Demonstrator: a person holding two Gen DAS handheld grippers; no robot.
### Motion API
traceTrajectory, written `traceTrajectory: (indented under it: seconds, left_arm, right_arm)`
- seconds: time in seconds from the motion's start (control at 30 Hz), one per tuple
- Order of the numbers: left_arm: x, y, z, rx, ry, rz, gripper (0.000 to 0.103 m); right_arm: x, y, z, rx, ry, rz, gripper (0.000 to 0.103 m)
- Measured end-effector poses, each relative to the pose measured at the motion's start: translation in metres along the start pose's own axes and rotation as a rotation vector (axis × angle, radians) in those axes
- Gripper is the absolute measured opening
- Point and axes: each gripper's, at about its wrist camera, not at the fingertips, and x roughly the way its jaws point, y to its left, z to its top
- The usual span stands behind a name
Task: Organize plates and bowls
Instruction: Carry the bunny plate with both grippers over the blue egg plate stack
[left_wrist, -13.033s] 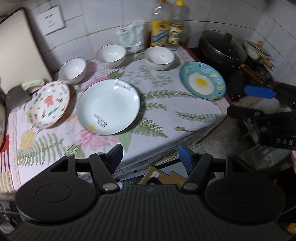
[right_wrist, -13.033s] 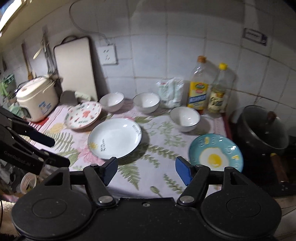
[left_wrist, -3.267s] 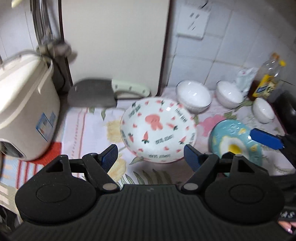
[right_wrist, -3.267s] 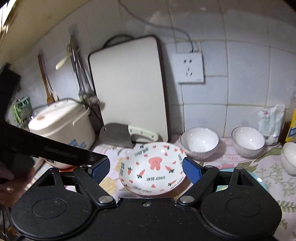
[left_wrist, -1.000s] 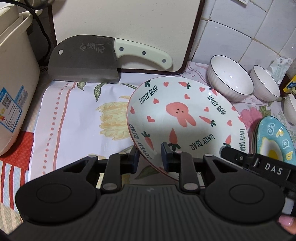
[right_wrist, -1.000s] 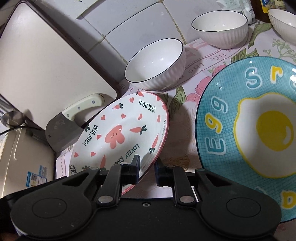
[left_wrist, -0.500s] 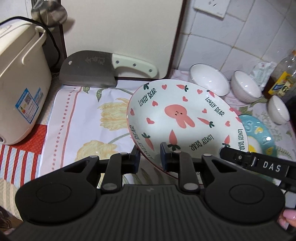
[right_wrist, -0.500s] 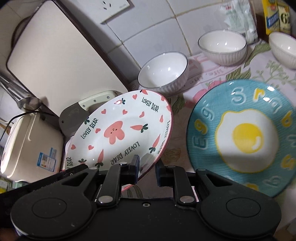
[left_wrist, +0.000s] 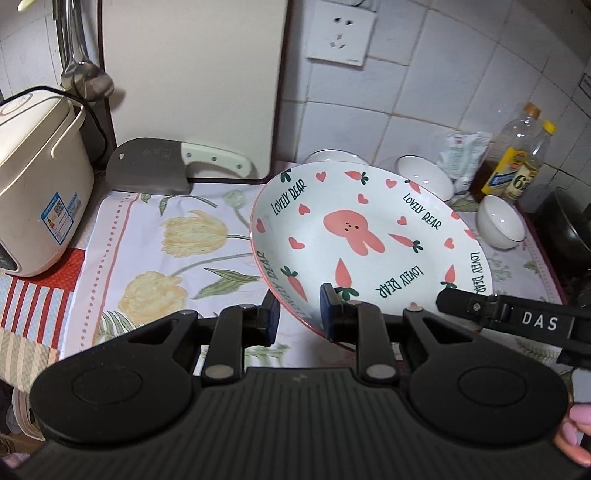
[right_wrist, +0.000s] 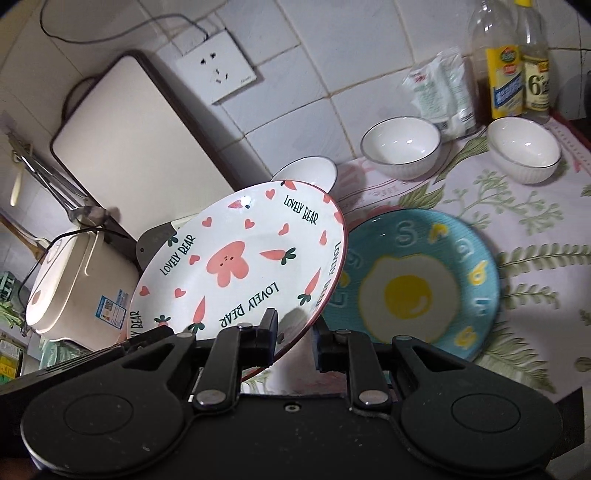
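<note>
The rabbit plate (right_wrist: 236, 266) is glossy glazed ceramic, as is the blue egg plate (right_wrist: 476, 258) at three o'clock (its letters raised). The tablecloth (left_wrist: 147, 236) looks like smooth printed plastic. The cleaver (left_wrist: 147, 170) has a dull metal blade.

1. Both wrist views bow strongly; tile lines curve near the picture edges.
2. The right view's corners fall to black.
3. Light is soft and fairly dim indoors.
4. Small highlights glint on the white bowls (right_wrist: 400, 146).
5. The egg plate (right_wrist: 413, 280) looks slightly smeared.
</note>
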Motion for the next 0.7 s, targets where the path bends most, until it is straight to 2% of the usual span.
traceTrajectory:
  seconds: [0.37,0.7]
  left_arm:
    - [-0.021,-0.07,-0.027,0.002,-0.02,-0.038,0.021]
    - [0.001,-0.106,-0.047,0.004,0.016,-0.042,0.021]
  right_arm:
    - [-0.057,-0.055,0.0,-0.018,-0.028,-0.013,0.023]
    - [-0.057,-0.104,-0.007,0.004,-0.01,-0.024,0.023]
